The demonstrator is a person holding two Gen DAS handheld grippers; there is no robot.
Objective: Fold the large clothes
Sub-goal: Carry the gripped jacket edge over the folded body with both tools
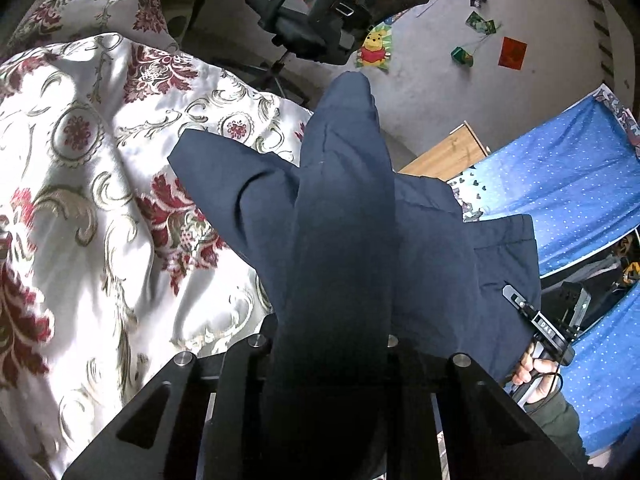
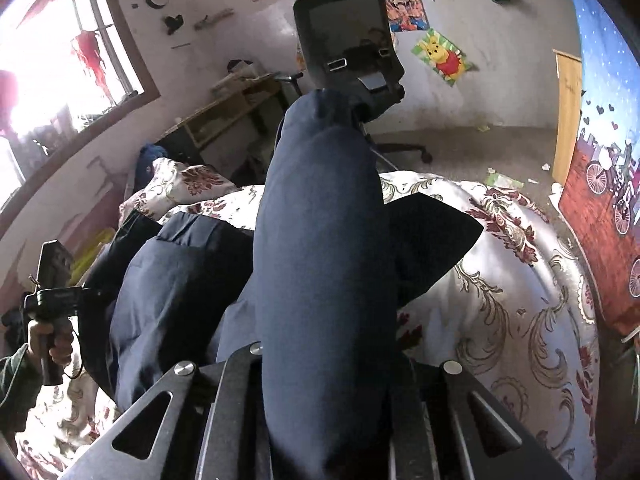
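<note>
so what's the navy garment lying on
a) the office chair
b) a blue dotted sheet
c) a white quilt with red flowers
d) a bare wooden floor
c: the garment hangs from both claws and its lower part lies on the white quilt with red flowers; the chair stands beyond it.

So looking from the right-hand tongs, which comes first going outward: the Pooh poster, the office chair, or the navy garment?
1. Navy garment: clamped in the right tongs, dead centre.
2. Office chair: beyond the bed, upper centre.
3. Pooh poster: on the back wall, upper right, behind the chair.
</note>
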